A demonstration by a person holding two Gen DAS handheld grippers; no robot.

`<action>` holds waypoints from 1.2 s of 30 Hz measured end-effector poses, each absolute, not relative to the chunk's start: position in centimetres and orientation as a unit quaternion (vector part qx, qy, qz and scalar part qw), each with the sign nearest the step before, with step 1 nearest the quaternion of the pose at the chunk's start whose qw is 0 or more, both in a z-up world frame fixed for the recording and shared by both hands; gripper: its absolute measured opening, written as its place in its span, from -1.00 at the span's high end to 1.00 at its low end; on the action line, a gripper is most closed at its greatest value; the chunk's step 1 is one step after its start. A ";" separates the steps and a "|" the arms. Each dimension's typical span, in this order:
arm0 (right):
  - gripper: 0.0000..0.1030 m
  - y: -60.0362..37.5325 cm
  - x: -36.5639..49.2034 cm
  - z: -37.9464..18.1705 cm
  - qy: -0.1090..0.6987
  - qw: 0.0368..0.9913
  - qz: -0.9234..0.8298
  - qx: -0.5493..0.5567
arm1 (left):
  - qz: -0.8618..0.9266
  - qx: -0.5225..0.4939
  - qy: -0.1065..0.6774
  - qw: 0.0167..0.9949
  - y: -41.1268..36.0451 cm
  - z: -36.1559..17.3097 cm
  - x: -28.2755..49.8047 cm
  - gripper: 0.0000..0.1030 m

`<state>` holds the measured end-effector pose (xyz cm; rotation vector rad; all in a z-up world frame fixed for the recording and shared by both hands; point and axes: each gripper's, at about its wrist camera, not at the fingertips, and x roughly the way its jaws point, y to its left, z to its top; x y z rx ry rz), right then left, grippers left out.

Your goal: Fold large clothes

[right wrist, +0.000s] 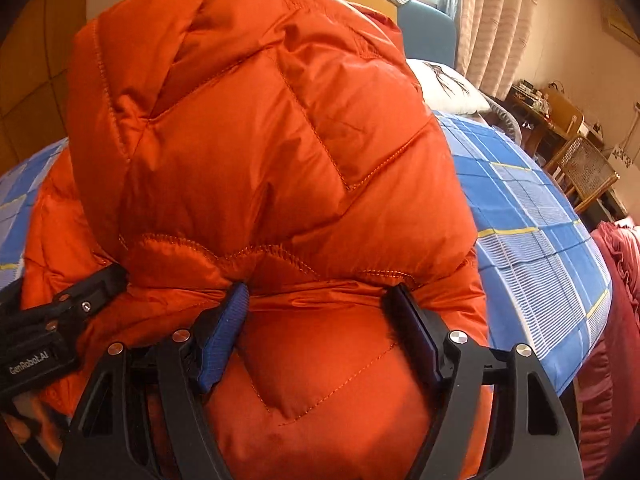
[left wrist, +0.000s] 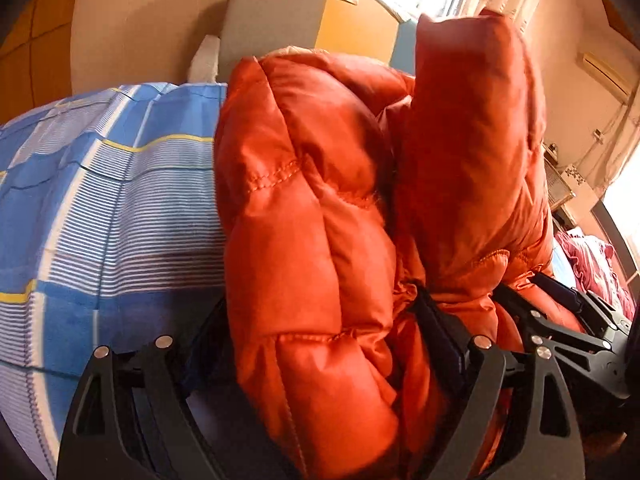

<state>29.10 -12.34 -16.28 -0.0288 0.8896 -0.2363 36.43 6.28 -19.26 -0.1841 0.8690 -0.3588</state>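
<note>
Between the left tongs (left wrist: 316, 320) sat a thick bulge of the orange puffer jacket (left wrist: 320, 216): glossy nylon shell, quilted into fat padded channels, orange topstitching visible along the seams. Jaws stood wide apart with the padding filling the gap, clamped on the jacket. Left finger mostly hidden behind the fabric; right one pressed into a gathered crease.

Right tongs (right wrist: 320, 304) likewise clamped on the jacket (right wrist: 280, 140), jaws set apart around a bunched section just under a puckered seam. One finger pad (right wrist: 224, 332) was blue and ribbed, the other dark. Quilting there ran in angular panels, surface smooth with a light sheen, fine wrinkles radiating from the grip points. Black body of the left tongs (right wrist: 44, 332) was visible at left edge of the right wrist view, touching the jacket.

Jacket was lifted in a bulky mound above the bed, part of it standing up as a tall puffy lobe.

Under and behind it: bedsheet (left wrist: 100, 200), blue-white check with fine stripes and thin yellow lines, flat woven cotton look. A white pillow (right wrist: 448, 84) lay beyond. Crimson ruffled bedding (right wrist: 612, 320) at right edge. Farther back, a cane-backed chair (right wrist: 584, 168) and pale pleated curtains (right wrist: 500, 16).
</note>
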 end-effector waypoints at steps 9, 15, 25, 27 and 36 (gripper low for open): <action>-0.68 -13.3 27.5 -13.1 0.401 0.909 -0.108 0.010 | -0.133 -0.072 0.367 0.918 6.4 -13.9 33.0 -0.95; -0.74 -13.4 25.0 -10.9 0.365 0.924 -0.112 0.000 | -0.103 -0.061 0.343 0.932 6.7 -11.5 29.6 -0.96; -0.94 -14.3 19.7 -8.4 0.338 0.933 -0.123 0.031 | -0.063 -0.046 0.304 0.949 5.6 -9.0 23.0 -0.96; -0.93 -14.6 18.5 -8.1 0.334 0.934 -0.123 0.037 | -0.059 -0.045 0.297 0.952 5.4 -8.7 21.9 -0.96; -0.94 -15.0 14.2 -6.9 0.325 0.938 -0.117 0.026 | -0.061 -0.030 0.287 0.955 4.3 -8.8 18.0 -0.96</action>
